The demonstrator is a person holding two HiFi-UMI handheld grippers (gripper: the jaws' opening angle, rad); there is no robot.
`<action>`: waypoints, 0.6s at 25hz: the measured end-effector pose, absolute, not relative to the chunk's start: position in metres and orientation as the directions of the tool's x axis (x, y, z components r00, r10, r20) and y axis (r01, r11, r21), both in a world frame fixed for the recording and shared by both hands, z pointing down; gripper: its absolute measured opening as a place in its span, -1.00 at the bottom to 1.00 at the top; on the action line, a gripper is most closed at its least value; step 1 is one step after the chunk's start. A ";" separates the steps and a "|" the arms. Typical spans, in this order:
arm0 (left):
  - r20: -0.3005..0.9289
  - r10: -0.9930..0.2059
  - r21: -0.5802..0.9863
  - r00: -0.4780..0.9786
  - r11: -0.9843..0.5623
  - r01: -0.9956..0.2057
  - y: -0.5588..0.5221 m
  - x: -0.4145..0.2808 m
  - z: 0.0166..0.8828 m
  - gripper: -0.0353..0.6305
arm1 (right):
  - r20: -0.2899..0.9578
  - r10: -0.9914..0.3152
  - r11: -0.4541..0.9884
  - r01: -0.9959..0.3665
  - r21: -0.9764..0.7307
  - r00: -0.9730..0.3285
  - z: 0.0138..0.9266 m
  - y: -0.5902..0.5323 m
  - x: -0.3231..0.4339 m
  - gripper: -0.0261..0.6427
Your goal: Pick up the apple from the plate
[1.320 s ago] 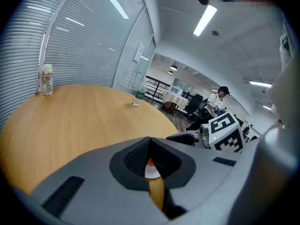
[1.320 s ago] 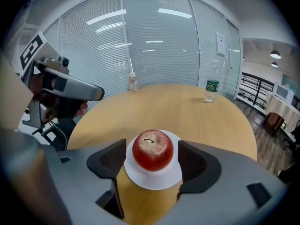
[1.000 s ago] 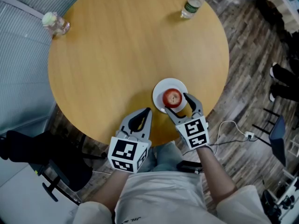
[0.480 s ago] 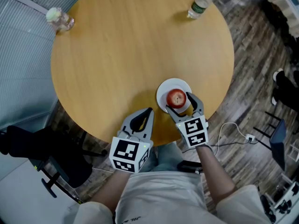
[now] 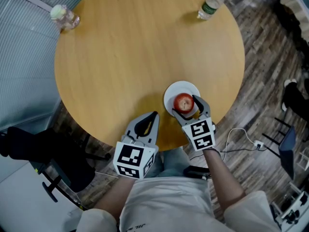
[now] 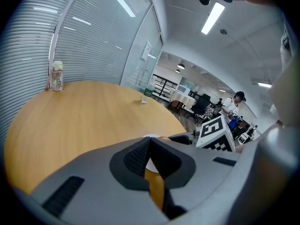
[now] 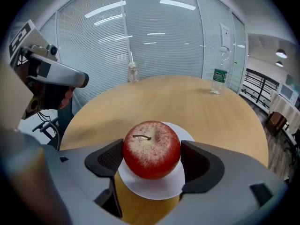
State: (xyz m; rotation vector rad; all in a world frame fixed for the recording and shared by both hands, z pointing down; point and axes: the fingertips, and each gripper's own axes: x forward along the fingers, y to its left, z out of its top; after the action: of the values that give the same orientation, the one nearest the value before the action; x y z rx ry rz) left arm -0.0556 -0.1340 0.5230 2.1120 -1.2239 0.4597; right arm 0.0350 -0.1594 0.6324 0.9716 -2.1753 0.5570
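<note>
A red apple [image 5: 183,102] [image 7: 151,149] sits on a small white plate [image 5: 171,93] [image 7: 154,187] near the round table's front edge. My right gripper [image 5: 187,108] [image 7: 151,159] is open, its jaws spread wide with one dark pad close on each side of the apple. The apple still rests on the plate. My left gripper [image 5: 153,115] [image 6: 149,139] hovers over the table edge to the left of the plate, shut and empty, its pads meeting at the tip.
The wooden table [image 5: 135,57] carries a water bottle [image 5: 212,3] [image 7: 216,78] at the far right and a small glass jar [image 5: 63,16] [image 6: 57,76] at the far left. A black chair [image 5: 43,158] and a white cable [image 5: 241,134] are on the floor nearby.
My right gripper has edged slightly forward over the plate, so its jaws now flank the apple more fully. The left gripper has stayed put.
</note>
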 end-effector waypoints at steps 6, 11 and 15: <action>0.582 -0.642 0.355 0.499 -0.351 -0.866 -0.135 -0.057 0.522 -0.88 | 0.727 -0.481 0.621 -0.776 -0.112 -0.490 0.632 -0.161 0.037 0.22; 0.581 -0.644 0.353 0.498 -0.351 -0.867 -0.135 -0.057 0.522 -0.88 | 0.721 -0.488 0.616 -0.779 -0.116 -0.493 0.629 -0.163 0.038 0.22; 0.571 -0.650 0.349 0.502 -0.361 -0.865 -0.134 -0.055 0.517 -0.88 | 0.713 -0.495 0.606 -0.785 -0.126 -0.497 0.621 -0.163 0.039 0.22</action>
State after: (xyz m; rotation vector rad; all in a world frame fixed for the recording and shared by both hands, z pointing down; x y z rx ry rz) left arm -0.0548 -0.1340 0.5168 2.1261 -1.2362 0.4488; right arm 0.0393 -0.1630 0.6212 1.0051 -2.1919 0.5876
